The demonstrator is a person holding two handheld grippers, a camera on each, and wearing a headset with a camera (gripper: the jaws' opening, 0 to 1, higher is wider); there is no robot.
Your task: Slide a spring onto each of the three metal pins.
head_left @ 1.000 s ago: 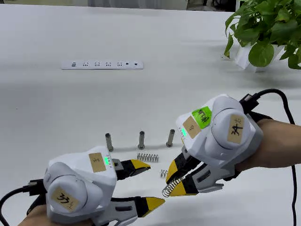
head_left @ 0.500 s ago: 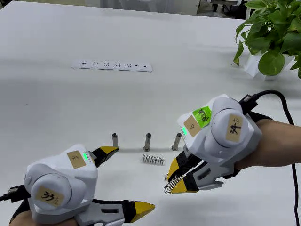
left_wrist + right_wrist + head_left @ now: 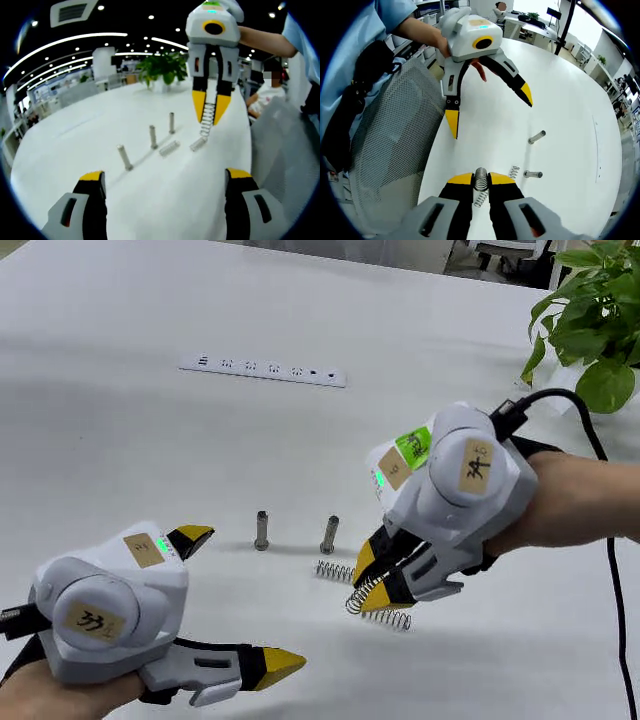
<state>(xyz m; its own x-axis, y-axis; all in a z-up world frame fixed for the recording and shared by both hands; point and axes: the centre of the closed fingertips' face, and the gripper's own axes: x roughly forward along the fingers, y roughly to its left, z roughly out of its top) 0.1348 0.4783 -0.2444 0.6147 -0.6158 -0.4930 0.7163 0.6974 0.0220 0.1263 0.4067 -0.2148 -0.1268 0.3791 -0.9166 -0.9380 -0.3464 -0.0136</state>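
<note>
Right tool: jaws nearly together, clamped on the held spring, which is gripped near one end. The rest of the coil sticks out past the yellow tips toward the table; cannot tell whether its free end touches. Left tool: jaws wide apart and empty, low over the near left part of the table, well apart from the right tool. In the left gripper view three metal pins stand upright in a row, all bare — first pin, second pin, third pin. One loose spring lies on its side just in front of the row, near the right tool's tips. A second loose spring lies flat closer to the person, beneath that tool. Farther back — a white power strip flat on the table and a potted plant at the far right corner.
</note>
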